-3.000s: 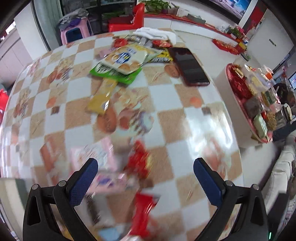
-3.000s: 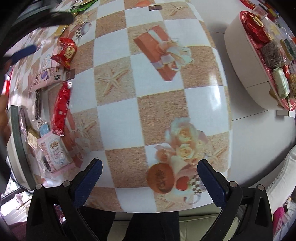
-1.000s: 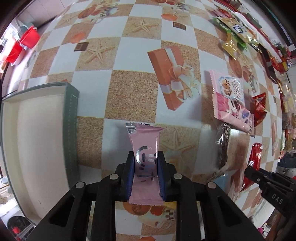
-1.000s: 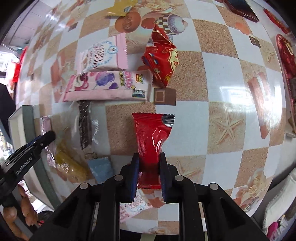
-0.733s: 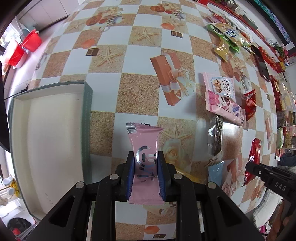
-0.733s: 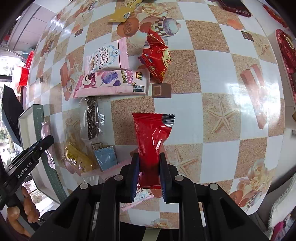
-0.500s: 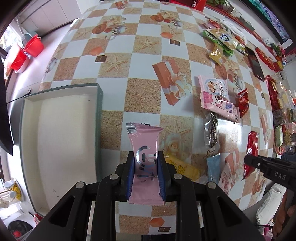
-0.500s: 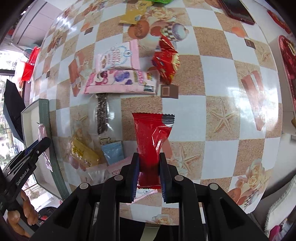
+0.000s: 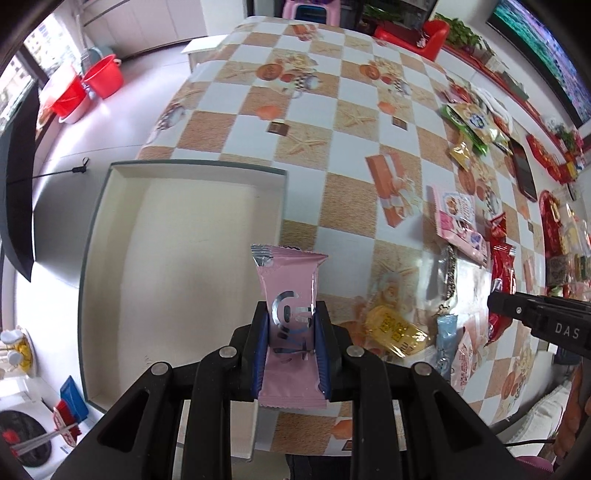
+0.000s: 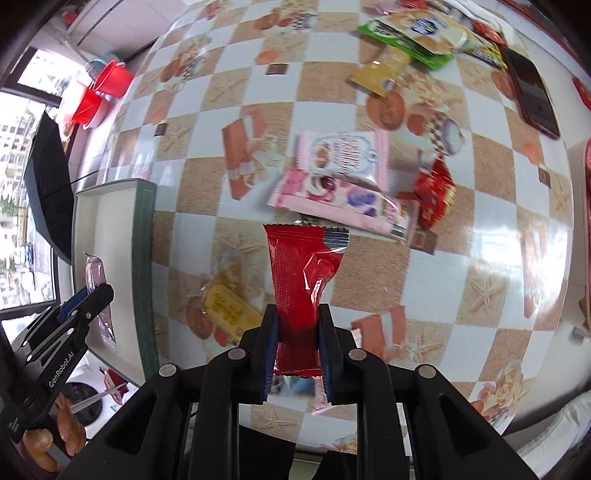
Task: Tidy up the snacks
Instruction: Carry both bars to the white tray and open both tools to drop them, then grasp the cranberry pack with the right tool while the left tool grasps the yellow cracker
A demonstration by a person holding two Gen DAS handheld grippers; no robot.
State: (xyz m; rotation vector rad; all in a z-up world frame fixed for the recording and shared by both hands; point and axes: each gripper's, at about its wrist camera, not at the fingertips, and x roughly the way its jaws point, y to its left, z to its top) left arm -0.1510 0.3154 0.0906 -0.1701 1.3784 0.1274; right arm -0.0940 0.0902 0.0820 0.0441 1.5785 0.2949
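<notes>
My left gripper is shut on a pink snack packet and holds it above the right edge of an empty cream box with a green rim. My right gripper is shut on a red snack packet and holds it above the table. The red packet and right gripper also show at the right of the left wrist view. The box and the left gripper with its pink packet show at the left of the right wrist view.
Loose snacks lie on the checkered table: a yellow packet, a blue sachet, pink packs, a red bag, a green-and-white bag. A dark phone lies far right. Red buckets stand on the floor.
Both grippers have risen and moved left with their packets. The left gripper now hangs over the box's right edge; more of the box is in view.
</notes>
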